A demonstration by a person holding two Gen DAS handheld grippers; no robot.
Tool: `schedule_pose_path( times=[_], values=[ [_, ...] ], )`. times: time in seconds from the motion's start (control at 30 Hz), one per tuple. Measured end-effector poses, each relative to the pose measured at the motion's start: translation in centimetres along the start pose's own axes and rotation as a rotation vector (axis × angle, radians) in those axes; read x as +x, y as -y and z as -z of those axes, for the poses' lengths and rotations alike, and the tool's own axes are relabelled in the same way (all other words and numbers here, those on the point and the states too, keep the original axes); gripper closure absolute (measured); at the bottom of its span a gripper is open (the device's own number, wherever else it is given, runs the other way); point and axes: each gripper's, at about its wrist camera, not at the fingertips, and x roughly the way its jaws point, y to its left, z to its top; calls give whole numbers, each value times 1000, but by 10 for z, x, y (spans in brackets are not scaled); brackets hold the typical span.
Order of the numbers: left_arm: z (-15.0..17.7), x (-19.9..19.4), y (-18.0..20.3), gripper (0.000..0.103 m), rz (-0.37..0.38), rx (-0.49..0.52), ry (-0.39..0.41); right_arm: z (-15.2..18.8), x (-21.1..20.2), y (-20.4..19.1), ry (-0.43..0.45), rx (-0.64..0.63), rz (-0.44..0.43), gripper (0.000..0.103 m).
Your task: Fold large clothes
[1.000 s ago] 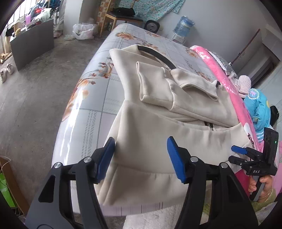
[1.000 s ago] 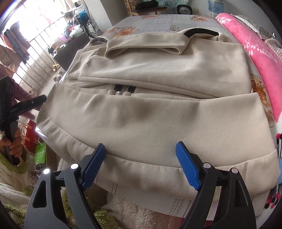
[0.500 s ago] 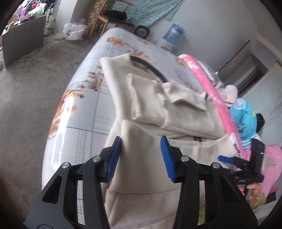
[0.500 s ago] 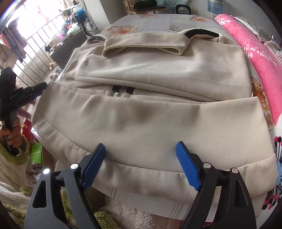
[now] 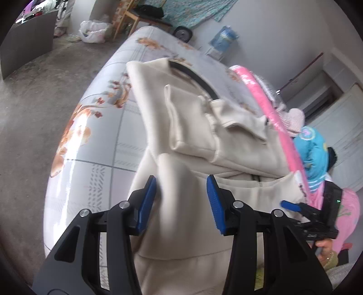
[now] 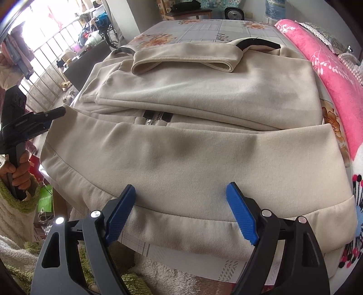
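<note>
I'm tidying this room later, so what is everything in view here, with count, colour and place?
Cream zip-front fleece jacket: one, cream, sleeves folded in, flat on the bed.
Floral grey mattress cover: one, grey with orange flowers, under the jacket.
Pink flowered blanket: one, pink, along the bed's far side.
Blue water jug: one, blue, by the wall.
White plastic bag: one, white, on the floor.
Wooden chair: one, brown, past the bed's end.
Left tongs: one, black with blue pads, jaws just narrowed, over the jacket's corner, no grip seen.
Right tongs: one, same colours, open over the hem.
</note>
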Motion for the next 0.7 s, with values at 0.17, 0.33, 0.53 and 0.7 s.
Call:
schedule_pose_path(
  times=[0.17,0.33,0.53,0.7],
  values=[
    [4,-1,8,60,-8,37,-17,1,0,1,4,-1,-6,23],
    [12,1,21,60,-144,106,-47,2,-1,2,12,-5,-14,23],
    [21,9,50,66,-373,243,-36,8,-12,10,37,16,-19,23],
    [31,18,69,68,-536,353,-19,19,-50,45,138,86,35,23]
  ],
)
